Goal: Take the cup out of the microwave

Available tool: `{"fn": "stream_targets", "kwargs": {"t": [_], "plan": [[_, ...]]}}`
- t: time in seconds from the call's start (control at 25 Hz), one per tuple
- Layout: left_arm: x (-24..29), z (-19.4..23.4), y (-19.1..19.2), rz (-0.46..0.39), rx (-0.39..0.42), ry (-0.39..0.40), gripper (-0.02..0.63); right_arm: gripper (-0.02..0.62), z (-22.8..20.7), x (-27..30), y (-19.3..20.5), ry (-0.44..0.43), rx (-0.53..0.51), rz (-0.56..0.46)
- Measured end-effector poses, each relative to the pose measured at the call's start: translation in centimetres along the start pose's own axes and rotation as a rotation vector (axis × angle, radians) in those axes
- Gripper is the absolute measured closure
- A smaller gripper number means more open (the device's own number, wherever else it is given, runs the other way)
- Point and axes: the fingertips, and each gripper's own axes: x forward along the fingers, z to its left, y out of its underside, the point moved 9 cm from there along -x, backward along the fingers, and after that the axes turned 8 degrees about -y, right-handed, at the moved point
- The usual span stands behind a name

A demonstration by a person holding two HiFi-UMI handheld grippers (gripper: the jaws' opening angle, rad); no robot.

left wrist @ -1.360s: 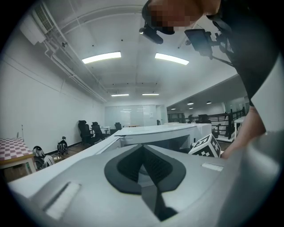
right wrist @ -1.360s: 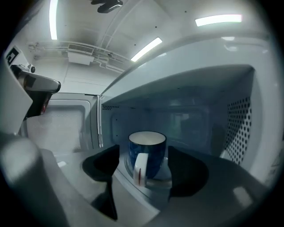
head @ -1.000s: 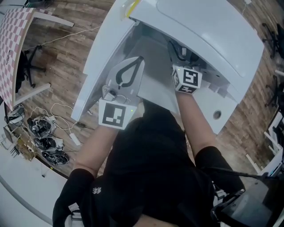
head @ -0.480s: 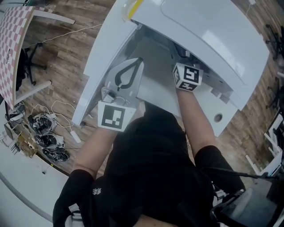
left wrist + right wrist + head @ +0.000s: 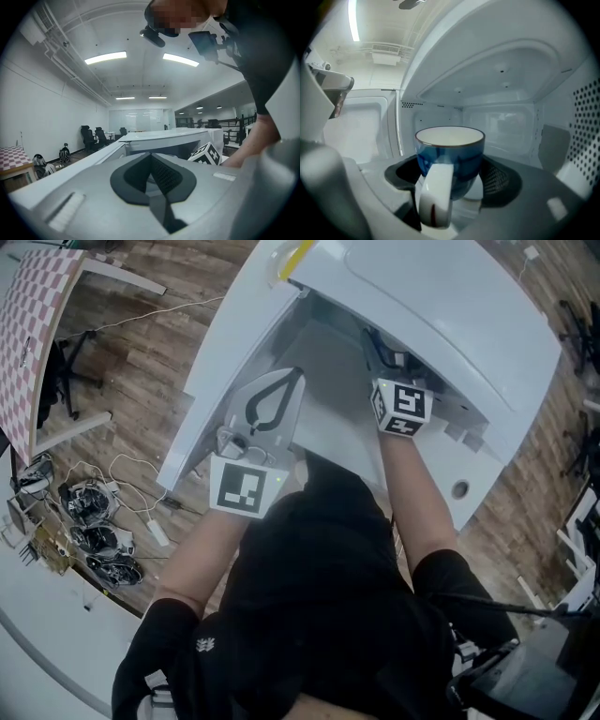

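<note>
Item 1: blue glazed ceramic cup [image 5: 450,152], cream inside, with a white handle [image 5: 436,197] turned toward the camera. It stands upright inside the white microwave [image 5: 450,306], whose door [image 5: 220,362] is swung open.

Item 2: right gripper [image 5: 451,168], reaching into the cavity. Its jaws are spread with the cup between them and have just been closing in. The pads sit just beside the cup wall, not visibly pressing.

Item 3: left gripper [image 5: 151,157], outside the cavity near the door. Its jaws are pressed together, with nothing between them.

Cup [image 5: 451,158] blue, cream inside, white handle; microwave [image 5: 441,306] white; floor [image 5: 122,362] brown wood.
</note>
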Motion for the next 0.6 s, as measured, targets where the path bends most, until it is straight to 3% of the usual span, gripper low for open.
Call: {"fn": "stream_targets", "kwargs": {"t": [0.28, 0.6], "plan": [[-3.4, -0.8, -1.2, -0.028, 0.029, 0.000, 0.600, 0.210, 1.7, -3.5, -1.0, -0.043, -0.019, 0.023], [-8.0, -1.7, -2.0, -0.042, -0.031, -0.043, 0.600, 0.210, 3.6, -8.5, -1.5, -0.069, -0.001, 0.031]]}}
